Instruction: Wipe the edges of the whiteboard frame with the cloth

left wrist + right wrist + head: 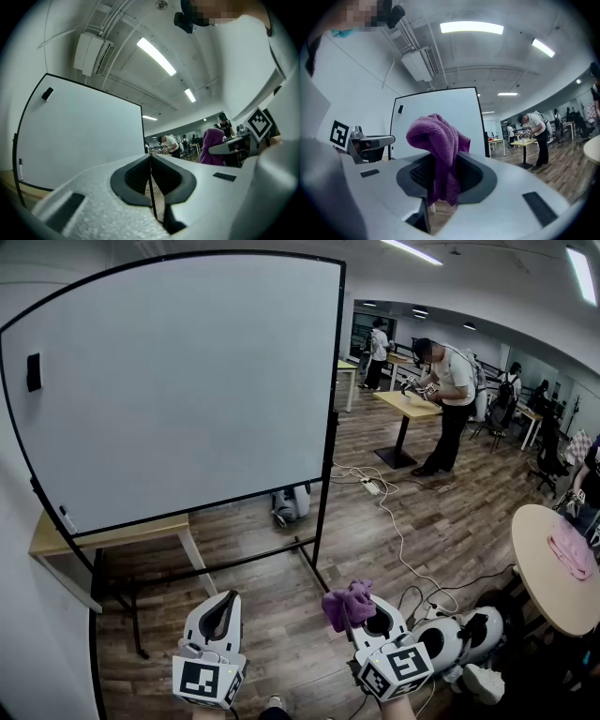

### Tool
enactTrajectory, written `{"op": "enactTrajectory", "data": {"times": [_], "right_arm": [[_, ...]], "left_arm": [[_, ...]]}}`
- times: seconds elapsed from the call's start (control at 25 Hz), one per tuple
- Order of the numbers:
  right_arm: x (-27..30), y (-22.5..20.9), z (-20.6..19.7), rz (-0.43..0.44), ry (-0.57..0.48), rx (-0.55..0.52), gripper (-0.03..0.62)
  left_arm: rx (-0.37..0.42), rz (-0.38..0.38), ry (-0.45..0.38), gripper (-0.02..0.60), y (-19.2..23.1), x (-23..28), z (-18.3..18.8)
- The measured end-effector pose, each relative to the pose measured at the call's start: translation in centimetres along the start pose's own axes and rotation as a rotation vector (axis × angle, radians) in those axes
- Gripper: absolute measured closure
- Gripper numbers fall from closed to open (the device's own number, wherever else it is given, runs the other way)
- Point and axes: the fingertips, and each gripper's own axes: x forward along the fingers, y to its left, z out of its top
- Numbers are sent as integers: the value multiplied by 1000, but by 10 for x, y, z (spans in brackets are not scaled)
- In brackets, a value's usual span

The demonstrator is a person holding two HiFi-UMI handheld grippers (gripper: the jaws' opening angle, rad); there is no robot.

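The right gripper (443,177) pinches the purple cloth (435,140), a nubbly, bunched wad that flops over above its jaws. Just to its left, the left gripper (151,176) has its jaws pressed together on nothing. Well ahead of both stands the whiteboard (178,381), with its thin black frame (330,427) clear of the cloth.

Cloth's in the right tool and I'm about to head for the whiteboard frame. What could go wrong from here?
1. The cloth sits bunched in the right tool, most of it flopping above the jaws; dragging it along the frame might pull it loose.
2. The whiteboard stands on a thin floor stand; a hard push may shift it.
3. A cable trails across the floor beside the board: trip hazard.
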Motion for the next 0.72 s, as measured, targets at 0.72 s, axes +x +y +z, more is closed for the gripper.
{"op": "enactTrajectory", "data": {"times": [0.72], "right_arm": [[10, 2, 1, -34, -5, -1, 484]], "left_arm": [[-6, -35, -17, 563, 9, 13, 0]]}}
